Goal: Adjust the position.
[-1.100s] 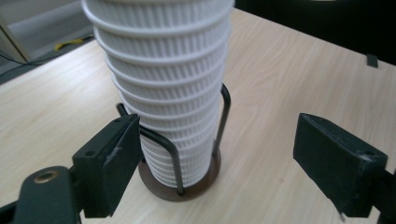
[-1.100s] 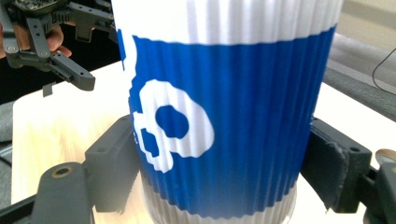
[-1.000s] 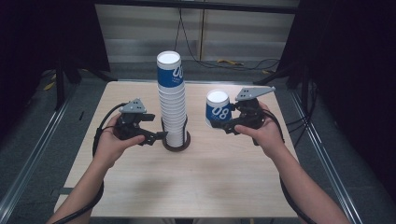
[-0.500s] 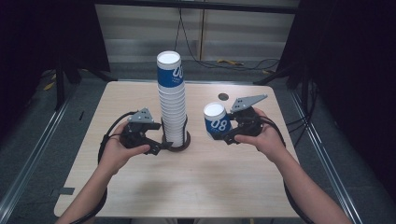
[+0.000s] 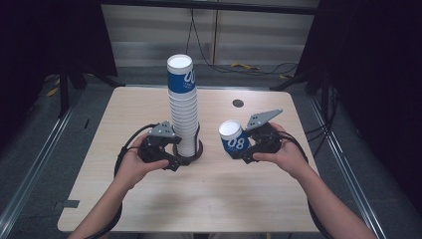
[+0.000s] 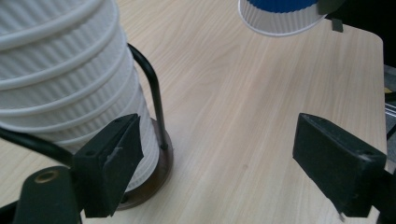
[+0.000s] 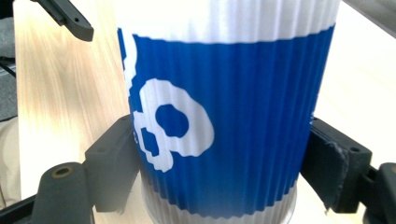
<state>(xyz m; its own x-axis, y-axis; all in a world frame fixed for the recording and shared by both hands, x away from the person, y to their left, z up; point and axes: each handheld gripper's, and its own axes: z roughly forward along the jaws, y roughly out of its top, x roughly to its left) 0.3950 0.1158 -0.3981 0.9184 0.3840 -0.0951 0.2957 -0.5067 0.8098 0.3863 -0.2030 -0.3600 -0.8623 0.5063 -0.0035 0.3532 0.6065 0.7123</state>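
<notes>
Cup stack (image 5: 182,107) stands in its wire holder (image 5: 191,154) at table (image 5: 278,199) centre; left gripper (image 5: 171,158), at its eight o'clock, has jaws apart, one beside the stack's base; single blue cup (image 5: 234,138), at the stack's four o'clock, sits clamped upright in the right gripper (image 5: 243,149).

Light wood table (image 5: 149,209), rounded corners. Sitting on it: a dark round stand (image 5: 195,154) at frame center with a tall cup stack (image 5: 182,107), plus a small dark disc (image 5: 238,103) upper right.
</notes>
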